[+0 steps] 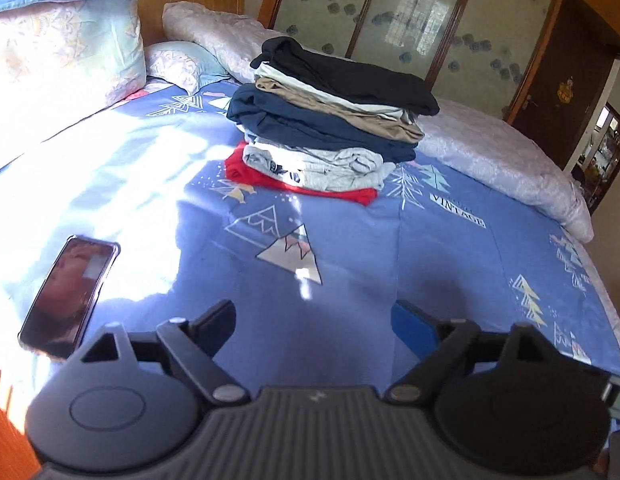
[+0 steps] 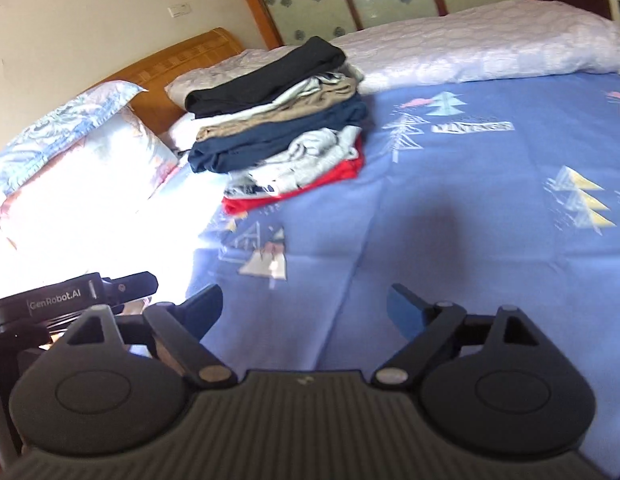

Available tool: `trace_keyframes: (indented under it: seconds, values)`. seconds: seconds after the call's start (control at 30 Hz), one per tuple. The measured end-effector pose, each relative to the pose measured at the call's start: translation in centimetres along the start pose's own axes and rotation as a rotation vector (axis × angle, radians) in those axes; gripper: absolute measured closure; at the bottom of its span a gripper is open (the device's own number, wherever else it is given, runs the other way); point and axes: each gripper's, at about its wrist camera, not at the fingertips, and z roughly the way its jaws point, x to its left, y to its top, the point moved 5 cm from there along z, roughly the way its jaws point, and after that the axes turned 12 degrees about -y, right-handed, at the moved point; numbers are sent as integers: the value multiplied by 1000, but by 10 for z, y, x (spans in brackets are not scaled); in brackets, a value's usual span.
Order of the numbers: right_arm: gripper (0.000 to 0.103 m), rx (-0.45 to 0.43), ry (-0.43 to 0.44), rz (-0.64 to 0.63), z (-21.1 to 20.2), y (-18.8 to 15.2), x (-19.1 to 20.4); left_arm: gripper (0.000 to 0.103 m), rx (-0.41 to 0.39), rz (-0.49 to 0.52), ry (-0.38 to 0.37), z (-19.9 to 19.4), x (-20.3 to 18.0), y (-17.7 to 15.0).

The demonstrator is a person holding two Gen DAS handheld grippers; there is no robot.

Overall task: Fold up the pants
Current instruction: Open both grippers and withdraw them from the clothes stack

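A stack of folded clothes (image 1: 330,120) sits on the blue patterned bedsheet (image 1: 350,248), with black pants (image 1: 350,76) on top and a red piece at the bottom. The right wrist view shows the same stack (image 2: 281,128) from the other side, topped by the black pants (image 2: 269,76). My left gripper (image 1: 314,324) hangs over the bare sheet well short of the stack, jaws wide apart and nothing between them. My right gripper (image 2: 305,312) is likewise open and empty over the sheet (image 2: 430,220). The left gripper's body (image 2: 69,300) shows at the left edge of the right wrist view.
A phone (image 1: 69,292) in a dark case lies on the sunlit sheet at the left. Pillows (image 1: 61,48) lean against the wooden headboard (image 2: 181,64). A rolled pale quilt (image 1: 490,152) runs along the bed's far side, before glass-panelled wardrobe doors (image 1: 430,12).
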Motion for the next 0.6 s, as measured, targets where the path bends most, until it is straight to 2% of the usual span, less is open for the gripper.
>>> trace_keyframes:
  seconds: [0.07,0.17,0.3,0.37,0.47,0.6]
  values:
    - [7,5,-44,7,-12,-15,-1,0,-4,3,3,-15,-3,-14]
    - [7,16,-63,4,-22,-27,0,0,-17,36,36,-26,-4,-27]
    - [7,-7,-94,27,-34,-36,4,0,-16,53,37,-38,-4,-43]
    - [7,-18,-111,41,-39,-43,6,0,-38,85,51,-41,-7,-40]
    - [7,-9,-145,23,-38,-51,8,0,-88,162,110,-47,-10,-36]
    - [7,-26,-188,26,-40,-57,10,0,-69,191,145,-38,-8,-37]
